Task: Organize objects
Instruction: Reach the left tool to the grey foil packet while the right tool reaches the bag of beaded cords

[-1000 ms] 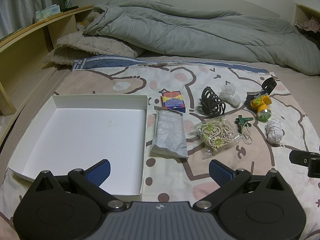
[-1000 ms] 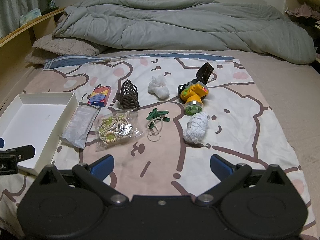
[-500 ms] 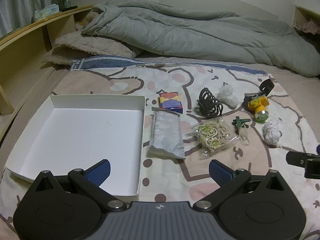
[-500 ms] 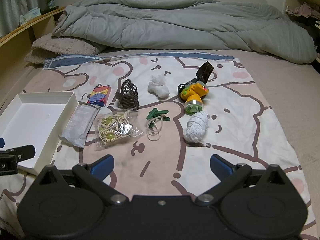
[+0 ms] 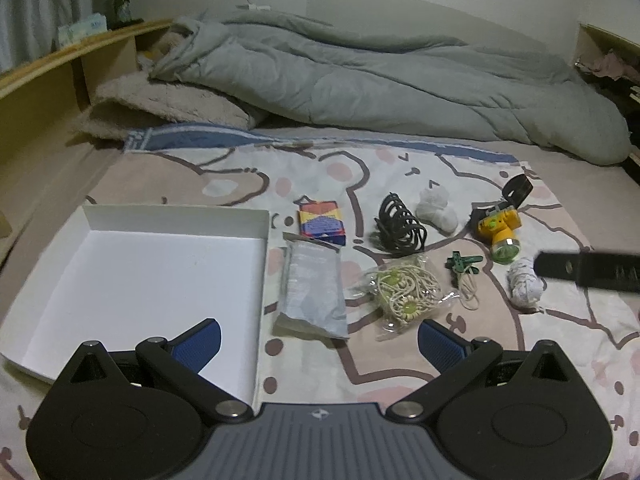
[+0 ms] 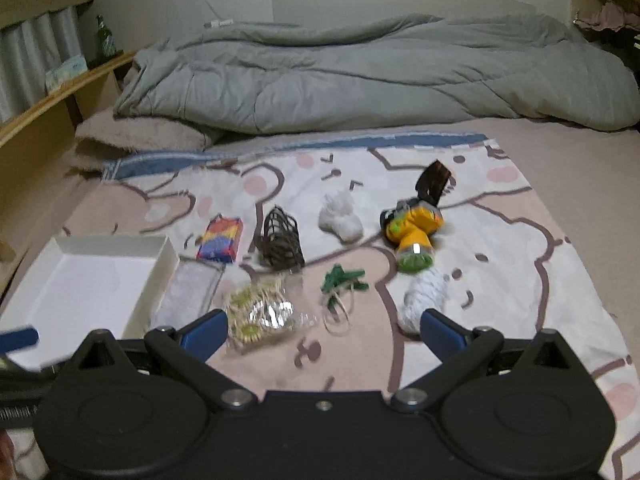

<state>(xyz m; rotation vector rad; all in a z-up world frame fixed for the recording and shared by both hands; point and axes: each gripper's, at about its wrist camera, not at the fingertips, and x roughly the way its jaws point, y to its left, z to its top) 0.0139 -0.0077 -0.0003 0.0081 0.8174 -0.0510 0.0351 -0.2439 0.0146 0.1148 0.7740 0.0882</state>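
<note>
Bead bag (image 6: 260, 316) between spread fingers (image 6: 202, 334)

Right wrist view, motion-blurred throughout: the contents of the clear bag (image 6: 260, 314) do not resolve, and the print on the coloured card box (image 6: 221, 239) is unreadable. The left gripper (image 6: 18, 340) is cut off by the left frame edge. Left wrist view: the right gripper (image 5: 590, 270) enters as a blurred dark bar, cut by the right edge and hiding part of the white patterned bundle (image 5: 524, 286). Lettering on the grey pouch (image 5: 314, 286) is too small to read.
</note>
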